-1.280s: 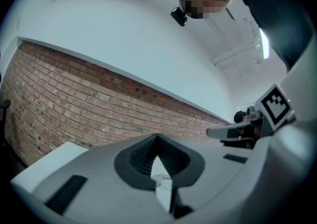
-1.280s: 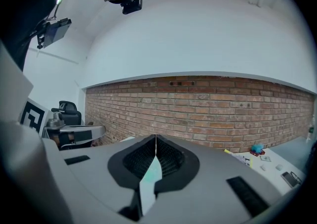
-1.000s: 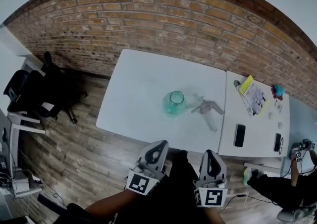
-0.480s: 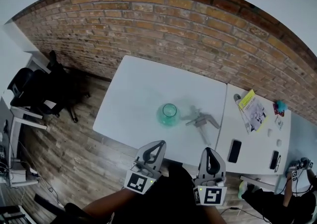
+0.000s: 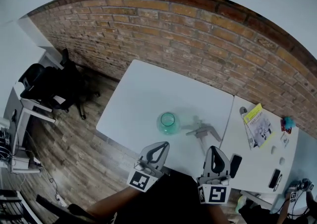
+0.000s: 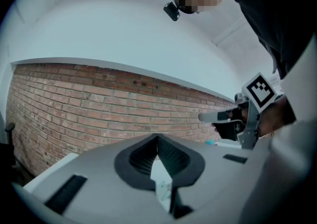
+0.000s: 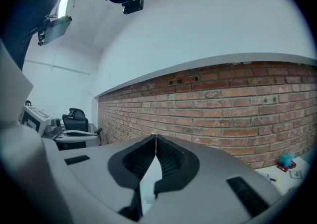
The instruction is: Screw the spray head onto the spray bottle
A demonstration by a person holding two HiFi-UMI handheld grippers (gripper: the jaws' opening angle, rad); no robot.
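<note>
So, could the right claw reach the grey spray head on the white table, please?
Probably yes: the grey spray head lies uncovered just ahead of the right claw, with nothing between them.

One bottle (image 5: 168, 123), one spray head (image 5: 203, 132), two phones (image 5: 236, 161), one booklet (image 5: 259, 128), two tabletops (image 5: 148, 94), one left claw (image 5: 159, 145), one right claw (image 5: 213, 149).

On the table (image 5: 148, 89), spray bottle (image 5: 168, 122) upright near the front edge, spray head (image 5: 203, 132) lying just right of it, apart. Behind, brick wall (image 5: 198, 34); at right, second table (image 5: 257, 161) with phone (image 5: 235, 165) and booklet (image 5: 258, 126).
</note>
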